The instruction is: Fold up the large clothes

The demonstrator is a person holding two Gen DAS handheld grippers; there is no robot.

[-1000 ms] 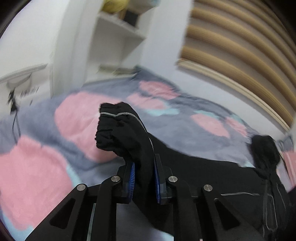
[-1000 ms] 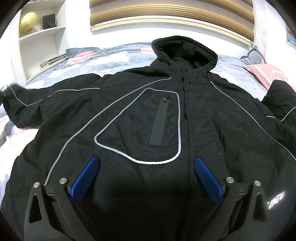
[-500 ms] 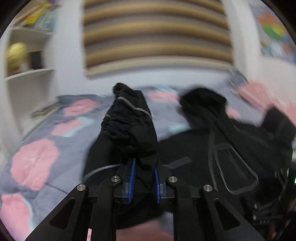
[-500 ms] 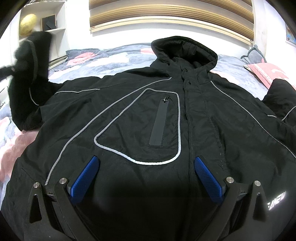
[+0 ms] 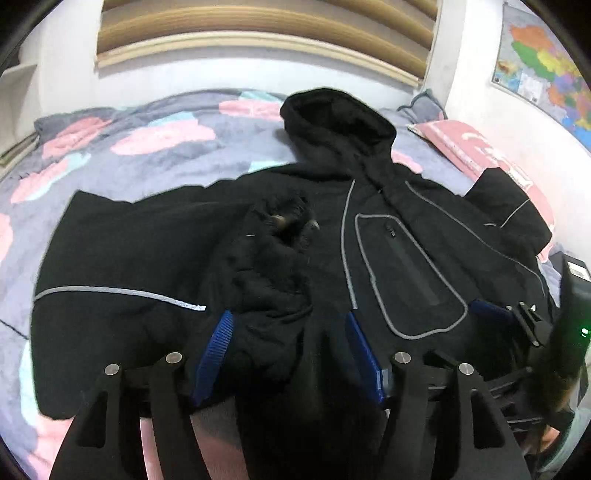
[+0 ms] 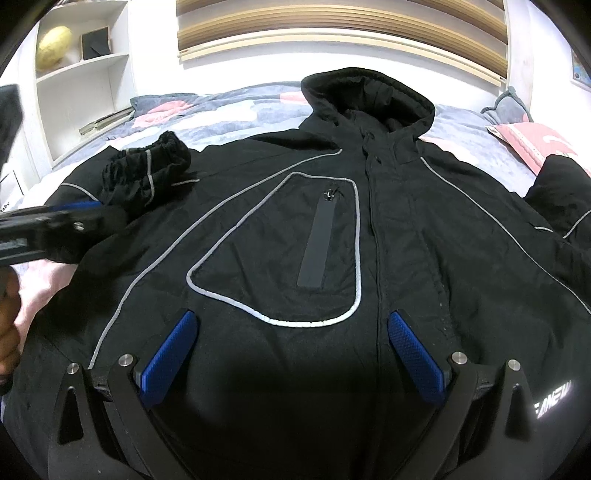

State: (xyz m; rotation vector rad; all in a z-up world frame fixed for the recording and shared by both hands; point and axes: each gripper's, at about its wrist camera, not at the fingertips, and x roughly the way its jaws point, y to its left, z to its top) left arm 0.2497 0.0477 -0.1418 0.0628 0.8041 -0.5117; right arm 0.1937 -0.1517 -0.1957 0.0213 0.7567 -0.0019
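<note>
A black hooded jacket (image 6: pixel 406 240) with grey piping lies face up on the bed, hood toward the headboard. Its left sleeve (image 5: pixel 273 266) is folded inward over the chest, and the gathered cuff (image 6: pixel 147 173) rests on the jacket. My left gripper (image 5: pixel 290 350) is low over that sleeve; its jaws are opening, with the sleeve cloth loose between the blue pads. From the right wrist view the left gripper (image 6: pixel 74 218) reaches in from the left edge. My right gripper (image 6: pixel 291 354) hovers open over the jacket's lower front, holding nothing. The other sleeve (image 5: pixel 509 210) lies off to the right.
The bed cover (image 5: pixel 147 140) is grey with pink patches. A pink pillow (image 5: pixel 469 147) lies at the right, near the headboard. White shelves (image 6: pixel 81 62) stand at the left, a slatted wooden headboard (image 6: pixel 332 22) behind, a map (image 5: pixel 543 55) on the right wall. A hand (image 6: pixel 7 332) shows at the left edge.
The left gripper swung the sleeve from the left side of the bed in over the jacket's chest, lowered it, and its jaws have parted. The right gripper has not moved.
</note>
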